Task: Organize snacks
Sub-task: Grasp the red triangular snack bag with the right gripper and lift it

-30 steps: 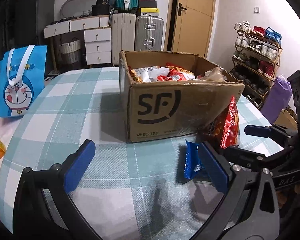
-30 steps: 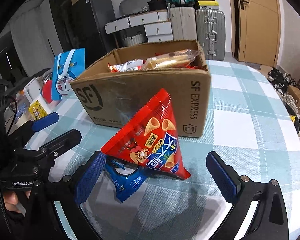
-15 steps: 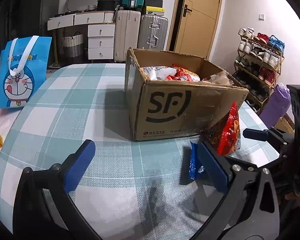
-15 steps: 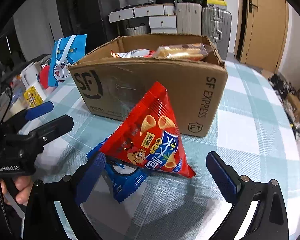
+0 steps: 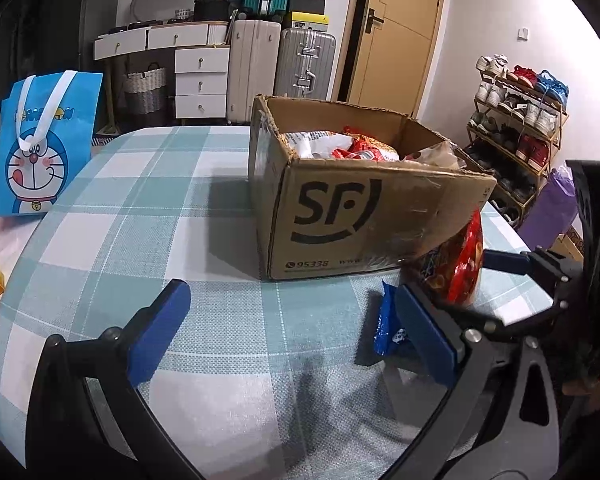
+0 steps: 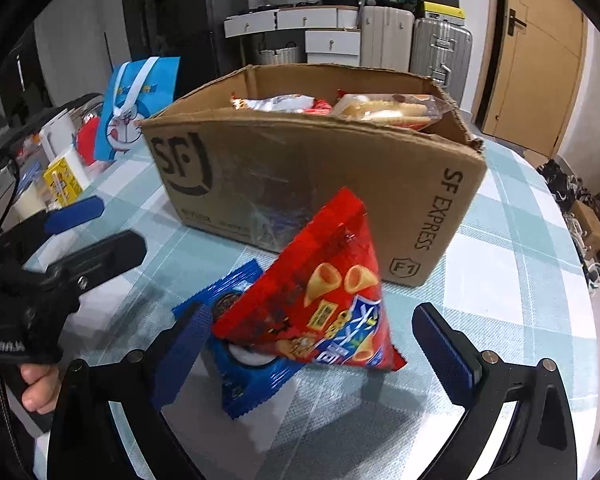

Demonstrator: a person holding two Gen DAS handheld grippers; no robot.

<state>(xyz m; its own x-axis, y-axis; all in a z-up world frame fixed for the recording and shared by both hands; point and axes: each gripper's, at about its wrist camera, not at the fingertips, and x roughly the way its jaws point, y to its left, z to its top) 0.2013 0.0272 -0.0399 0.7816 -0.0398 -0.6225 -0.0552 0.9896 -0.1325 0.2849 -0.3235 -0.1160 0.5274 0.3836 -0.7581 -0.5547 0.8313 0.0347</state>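
Observation:
An open cardboard box (image 6: pixel 300 184), printed SF, stands on the checked tablecloth (image 6: pixel 512 248) with several snack packs inside. A red triangular snack bag (image 6: pixel 324 300) stands upright at the box's near corner, partly over a flat blue biscuit packet (image 6: pixel 236 364). My right gripper (image 6: pixel 314 346) is open, its fingers wide on either side of the red bag without pressing it. In the left wrist view the box (image 5: pixel 340 216), blue packet (image 5: pixel 384 320) and red bag (image 5: pixel 466 268) lie to the right. My left gripper (image 5: pixel 292 332) is open over bare cloth.
A blue cartoon tote bag (image 5: pixel 40 152) stands at the table's far left edge. A yellow carton (image 6: pixel 62 180) and other items crowd the side beyond it. Suitcases, drawers and a shoe rack (image 5: pixel 516 128) lie behind the table. A hand (image 6: pixel 36 388) holds the left gripper (image 6: pixel 88 236).
Both grippers have moved nearer the box. The right gripper has closed in around the red bag, which now fills the space between its fingers. Both stay open.

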